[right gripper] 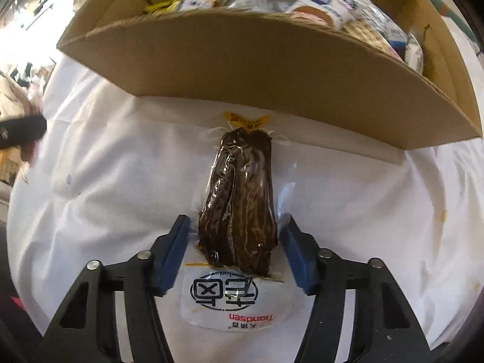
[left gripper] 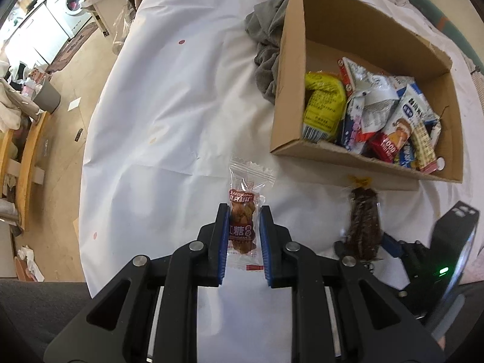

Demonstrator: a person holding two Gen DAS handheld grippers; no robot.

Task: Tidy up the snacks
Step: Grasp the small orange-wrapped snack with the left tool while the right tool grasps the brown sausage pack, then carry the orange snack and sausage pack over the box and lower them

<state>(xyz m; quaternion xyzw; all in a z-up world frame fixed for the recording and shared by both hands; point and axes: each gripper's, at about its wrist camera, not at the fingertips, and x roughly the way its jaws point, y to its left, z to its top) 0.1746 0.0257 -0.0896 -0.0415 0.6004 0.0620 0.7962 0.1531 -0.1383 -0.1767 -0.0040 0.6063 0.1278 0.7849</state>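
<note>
A small clear packet with a brown snack and red label (left gripper: 243, 230) lies on the white tablecloth (left gripper: 169, 106); my left gripper (left gripper: 244, 210) is shut on it, blue pads against both sides. To its right lies a vacuum pack of dark brown food (left gripper: 364, 227), just short of the cardboard box (left gripper: 302, 60). In the right wrist view this dark pack (right gripper: 239, 199) sits between the pads of my right gripper (right gripper: 236, 222), which stand a little off its sides. The box (right gripper: 257, 60) holds several snack packets (left gripper: 372, 112).
A grey cloth (left gripper: 266, 45) is bunched against the box's left wall. The table edge curves down the left, with floor, a grey bin (left gripper: 47, 96) and a washing machine (left gripper: 72, 3) beyond. White cloth spreads left of the box.
</note>
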